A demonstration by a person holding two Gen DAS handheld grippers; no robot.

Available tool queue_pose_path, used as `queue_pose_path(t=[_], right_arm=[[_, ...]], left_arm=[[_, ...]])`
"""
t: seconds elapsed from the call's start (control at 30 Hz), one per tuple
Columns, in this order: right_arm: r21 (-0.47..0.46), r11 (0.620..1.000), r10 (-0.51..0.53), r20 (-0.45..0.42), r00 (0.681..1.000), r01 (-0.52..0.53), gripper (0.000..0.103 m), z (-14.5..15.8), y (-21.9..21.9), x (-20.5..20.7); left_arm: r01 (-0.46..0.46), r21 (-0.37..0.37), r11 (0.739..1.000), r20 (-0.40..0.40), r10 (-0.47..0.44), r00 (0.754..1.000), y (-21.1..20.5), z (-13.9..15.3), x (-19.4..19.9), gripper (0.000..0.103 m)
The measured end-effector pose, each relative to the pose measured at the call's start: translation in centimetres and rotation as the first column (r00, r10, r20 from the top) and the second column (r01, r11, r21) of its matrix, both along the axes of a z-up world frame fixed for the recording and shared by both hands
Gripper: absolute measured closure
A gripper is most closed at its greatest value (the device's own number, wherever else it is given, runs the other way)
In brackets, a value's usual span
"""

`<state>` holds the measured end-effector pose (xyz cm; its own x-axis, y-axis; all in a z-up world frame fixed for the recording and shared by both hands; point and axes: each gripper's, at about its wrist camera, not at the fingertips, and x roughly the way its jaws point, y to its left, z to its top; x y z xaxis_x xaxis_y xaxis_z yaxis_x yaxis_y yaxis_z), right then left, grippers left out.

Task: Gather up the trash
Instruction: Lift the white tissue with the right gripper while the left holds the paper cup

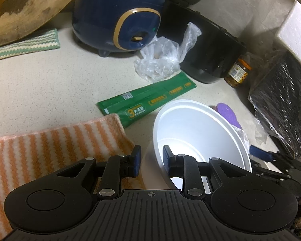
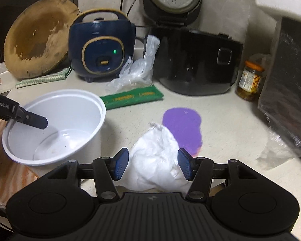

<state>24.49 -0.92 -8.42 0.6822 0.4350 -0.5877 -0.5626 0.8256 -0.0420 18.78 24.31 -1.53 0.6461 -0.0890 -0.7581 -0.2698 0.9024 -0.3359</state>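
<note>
We are holding the white plastic bowl [image 1: 192, 136] by its near wall with the left gripper [image 1: 150, 161]: one blue pad is sitting inside the bowl, the other outside, both pressing on the rim. The bowl is tilting toward us, resting partly on the orange striped cloth [image 1: 50, 144] on the pale countertop [image 1: 50, 84].

Over on the right side, the right gripper [image 2: 153, 164] is standing with its jaws released, wide apart, and the crumpled white wrapper [image 2: 156, 160] is lying between the pads; neither pad seems to be pressing on it. The wrapper is sitting on the counter just beside the bowl, partly covering a purple pad [image 2: 182, 128].

Behind, the green sachet [image 1: 146, 102] is lying flat, and a clear plastic bag [image 1: 162, 58] is slumping between the blue rice cooker [image 1: 118, 18] and the black cooker [image 2: 194, 60]. A jar [image 2: 249, 80] is standing to the right.
</note>
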Motion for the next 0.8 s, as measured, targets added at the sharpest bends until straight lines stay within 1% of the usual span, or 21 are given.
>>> queue_pose_path(t=[0.13,0.2,0.27,0.4,0.43,0.5,0.6,0.67,0.7,0.77,0.8], right_arm=[[0.038,0.997,-0.064,-0.065,0.996,0.067,0.052,-0.8,-0.7,1.2],[0.042,0.994,-0.096,-0.116,0.989,0.101,0.052,-1.4,-1.1,2.0],[0.049,0.993,-0.101,-0.143,0.984,0.109,0.051,-1.9,-1.3,2.2],[0.042,0.992,-0.115,-0.119,0.986,0.121,0.05,-2.0,-0.8,1.6],[0.038,0.992,-0.119,-0.103,0.988,0.123,0.048,-1.9,-0.5,1.3],[0.004,0.99,-0.139,-0.042,0.989,0.139,0.043,-1.5,0.2,0.7],[-0.052,0.989,-0.131,0.117,0.984,0.138,0.042,-1.0,1.2,-1.1],[-0.081,0.989,-0.11,0.187,0.976,0.126,0.042,-0.8,1.4,-2.1],[-0.087,0.989,-0.096,0.215,0.972,0.117,0.043,-0.7,1.5,-2.5],[-0.091,0.993,-0.051,0.251,0.967,0.076,0.052,-0.4,1.5,-3.5],[-0.098,0.994,-0.021,0.247,0.969,0.046,0.061,-0.3,1.6,-3.7]], left_arm=[[0.001,0.0,1.0,-0.001,-0.001,1.0,0.0,0.0,-0.1,0.076],[0.0,-0.004,1.0,-0.003,0.0,1.0,0.0,-0.1,-0.1,0.076],[0.0,-0.005,1.0,-0.005,0.0,1.0,-0.1,-0.1,-0.1,0.076],[0.007,0.002,1.0,-0.02,-0.007,1.0,-0.4,-0.4,0.0,0.076],[0.008,0.003,1.0,-0.023,-0.008,1.0,-0.4,-0.4,0.0,0.076],[0.012,0.001,1.0,-0.026,-0.012,1.0,-0.5,-0.5,0.0,0.076],[0.012,-0.004,1.0,-0.024,-0.013,1.0,-0.3,-0.5,-0.1,0.076],[0.012,-0.006,1.0,-0.021,-0.012,1.0,-0.3,-0.5,-0.1,0.076],[0.012,-0.007,1.0,-0.021,-0.012,1.0,-0.2,-0.5,-0.2,0.076],[0.01,-0.008,1.0,-0.02,-0.01,1.0,-0.1,-0.5,-0.3,0.076],[0.008,-0.009,1.0,-0.021,-0.008,1.0,-0.1,-0.5,-0.3,0.076]])
